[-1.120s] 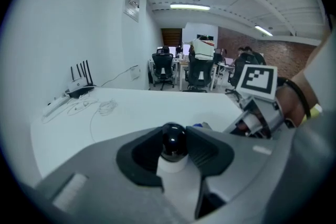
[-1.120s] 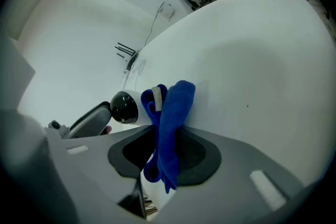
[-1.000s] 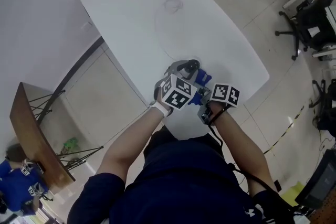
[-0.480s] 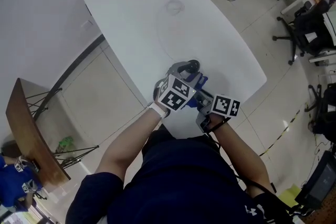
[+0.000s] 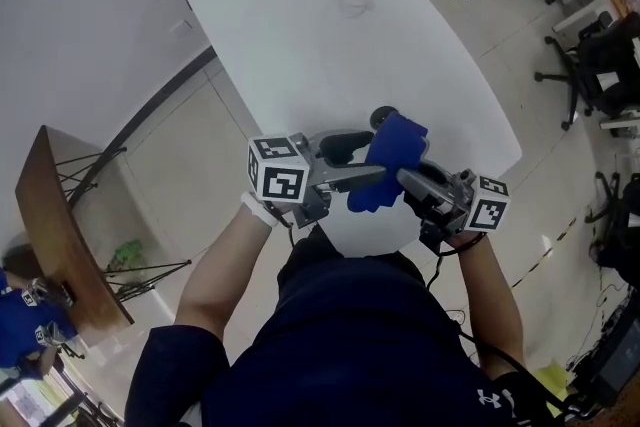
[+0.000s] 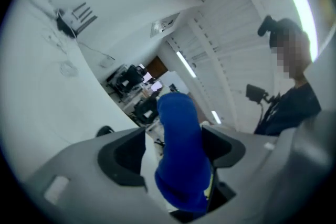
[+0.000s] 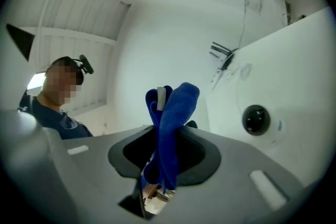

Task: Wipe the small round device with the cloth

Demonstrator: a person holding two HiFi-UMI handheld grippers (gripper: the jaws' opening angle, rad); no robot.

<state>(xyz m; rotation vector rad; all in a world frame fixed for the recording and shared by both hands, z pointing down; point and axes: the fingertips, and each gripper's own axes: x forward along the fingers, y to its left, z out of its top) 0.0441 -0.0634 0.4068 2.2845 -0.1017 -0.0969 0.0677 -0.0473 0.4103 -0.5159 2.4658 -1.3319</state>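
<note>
The small round device [image 7: 256,119] shows best in my right gripper view. It is a glossy black dome in a pale ring, sitting on the white table [image 5: 300,45] with the dome facing up. It is round, so I can make out no long axis. The head view gives only a dark knob [image 5: 383,117] on the near part of the table, half covered by the top fold of the cloth [image 5: 390,160], and I cannot tell whether they touch.

The cloth is deep blue and napped, folded into a thick strip. In the head view its length runs from the near table edge up toward the device, held in the air between my two tongs. The right gripper view shows what the head view does not. There the strip [image 7: 170,128] stands up out of the jaws along their line, with a small grey tag at its top.

My right gripper [image 7: 165,139] is clenched on the cloth, its pads pressing the folds flat. In the head view it [image 5: 415,177] reaches in from the right.

My left gripper [image 6: 176,136] is letting go. Its jaws are spreading, and the cloth [image 6: 181,160] hangs between them, with white table showing between it and one pad. In the head view this gripper [image 5: 355,163] reaches in from the left.
</note>
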